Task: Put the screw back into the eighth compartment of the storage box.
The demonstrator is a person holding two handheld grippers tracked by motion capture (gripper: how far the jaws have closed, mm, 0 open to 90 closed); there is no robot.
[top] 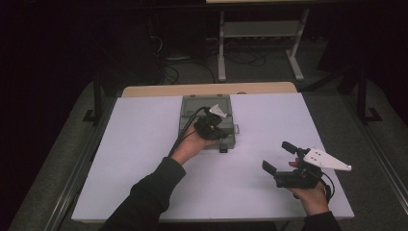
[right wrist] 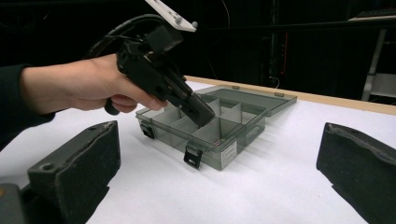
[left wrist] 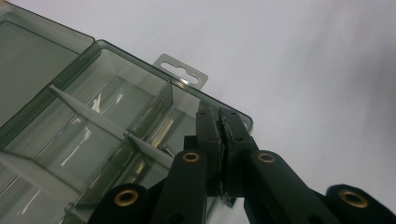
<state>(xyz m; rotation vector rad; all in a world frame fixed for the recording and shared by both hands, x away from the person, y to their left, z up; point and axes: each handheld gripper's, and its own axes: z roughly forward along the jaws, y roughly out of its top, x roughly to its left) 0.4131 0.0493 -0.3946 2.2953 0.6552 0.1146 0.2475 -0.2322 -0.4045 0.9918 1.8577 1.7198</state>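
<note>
The left gripper [left wrist: 219, 122] has its jaws pressed together with nothing between them, its tips dipped over a corner compartment of the open organizer box [left wrist: 98, 121]. In the right gripper view it [right wrist: 198, 109] slants down from the left hand [right wrist: 79, 84] into the compartments nearest the front latches [right wrist: 192, 155]. The box [top: 207, 120] sits near the far edge of the table [top: 120, 159], about midway along it, with its lid [right wrist: 254, 97] folded back flat toward that edge. The compartments look empty, though the smoky plastic makes that hard to settle.

The right gripper [top: 281, 161] rests near the table's near right corner, jaws spread wide and holding nothing.

The step in hand seems to be probing or reaching inside a compartment. Next, the left jaws would need to part before they could grasp anything, or draw clear so the lid can be swung shut.
</note>
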